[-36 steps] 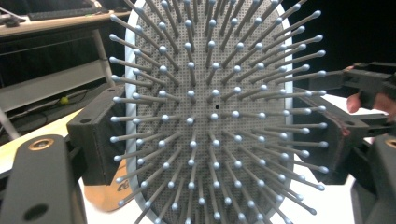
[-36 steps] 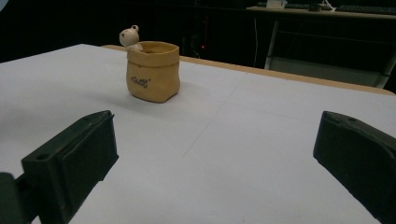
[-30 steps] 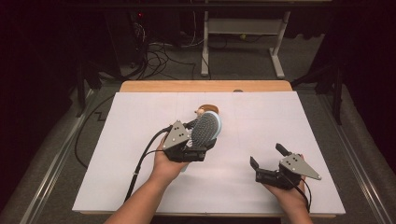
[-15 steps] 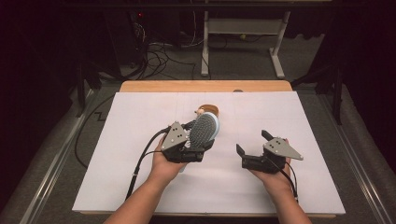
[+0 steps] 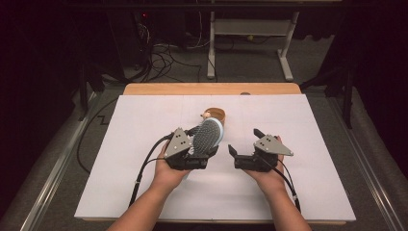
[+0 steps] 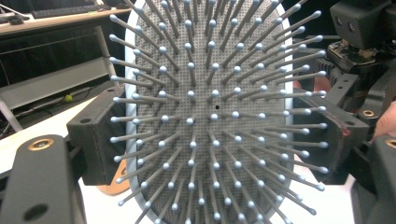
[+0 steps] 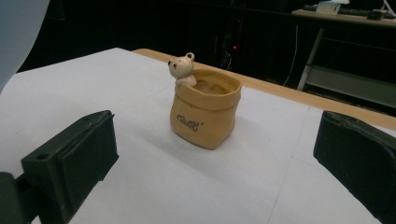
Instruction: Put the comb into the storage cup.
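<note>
An oval hairbrush with a pale blue rim and grey ball-tipped bristles stands tilted up over the middle of the table. My left gripper is shut on it, one pad on each side of the rim. In the left gripper view the bristle face of the hairbrush points at the camera. Just right of the brush, my right gripper hangs open with nothing between its jaws. Beyond that gripper, the right gripper view shows a tan bag-shaped pot with a small bear figure on its rim. This pot stands just behind the brush.
A white sheet covers the table, with a strip of bare wood along the far edge. Cables and a white desk frame lie on the dark floor beyond. The right gripper's body is close at the left gripper view's upper right.
My right gripper has moved left from the table's right side to just beside the brush. The left gripper and brush have stayed in place.
</note>
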The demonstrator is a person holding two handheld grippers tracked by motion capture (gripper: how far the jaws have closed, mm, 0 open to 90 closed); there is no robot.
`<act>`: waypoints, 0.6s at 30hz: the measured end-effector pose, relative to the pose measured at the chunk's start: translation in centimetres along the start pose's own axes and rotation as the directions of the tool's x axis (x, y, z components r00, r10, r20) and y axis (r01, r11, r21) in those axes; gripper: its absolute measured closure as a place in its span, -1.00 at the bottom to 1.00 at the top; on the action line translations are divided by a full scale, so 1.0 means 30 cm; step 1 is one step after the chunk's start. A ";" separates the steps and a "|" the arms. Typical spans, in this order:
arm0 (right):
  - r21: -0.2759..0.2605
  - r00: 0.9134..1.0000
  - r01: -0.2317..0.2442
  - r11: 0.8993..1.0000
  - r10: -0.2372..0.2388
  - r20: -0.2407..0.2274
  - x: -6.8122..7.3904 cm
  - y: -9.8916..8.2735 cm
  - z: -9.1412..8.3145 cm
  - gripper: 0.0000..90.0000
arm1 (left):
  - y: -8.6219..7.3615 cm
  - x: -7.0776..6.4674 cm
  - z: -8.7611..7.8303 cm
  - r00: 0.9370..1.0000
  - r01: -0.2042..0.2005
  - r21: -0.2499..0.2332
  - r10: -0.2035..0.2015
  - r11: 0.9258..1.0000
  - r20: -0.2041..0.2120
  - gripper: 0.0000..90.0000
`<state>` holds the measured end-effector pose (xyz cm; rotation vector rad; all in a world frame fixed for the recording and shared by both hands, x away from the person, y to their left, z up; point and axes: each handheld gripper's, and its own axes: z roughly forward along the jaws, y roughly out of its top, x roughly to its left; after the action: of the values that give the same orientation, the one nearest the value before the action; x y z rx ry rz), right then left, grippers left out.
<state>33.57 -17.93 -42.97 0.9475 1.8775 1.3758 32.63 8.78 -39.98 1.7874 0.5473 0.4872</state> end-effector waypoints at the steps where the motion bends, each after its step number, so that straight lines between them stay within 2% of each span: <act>1: 0.002 1.000 -0.004 1.000 0.004 -0.008 0.003 -0.006 0.000 -1.00 | -0.003 -0.001 -0.002 1.000 0.001 0.001 -0.001 1.000 0.000 -0.55; 6: 0.013 0.999 -0.026 1.000 0.027 -0.037 0.006 -0.018 -0.014 -1.00 | -0.014 -0.004 -0.009 1.000 0.004 0.001 -0.004 1.000 -0.007 -0.55; 11: -0.011 0.997 -0.034 0.999 0.034 -0.063 0.014 -0.005 -0.049 -1.00 | -0.012 -0.017 -0.011 1.000 0.002 -0.003 -0.002 1.000 0.002 -0.55; 13: -0.015 0.997 -0.041 0.999 0.040 -0.072 0.018 0.003 -0.060 -1.00 | -0.009 -0.027 -0.010 1.000 -0.015 -0.001 0.015 1.000 0.000 -0.55; 18: -0.037 0.993 -0.058 0.998 0.054 -0.102 0.028 0.032 -0.081 -1.00 | -0.015 -0.031 -0.006 1.000 -0.023 0.007 0.024 1.000 -0.009 -0.55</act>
<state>31.31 -18.31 -41.45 0.9328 1.9024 1.5149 31.72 8.46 -40.41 1.8008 0.5354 0.5103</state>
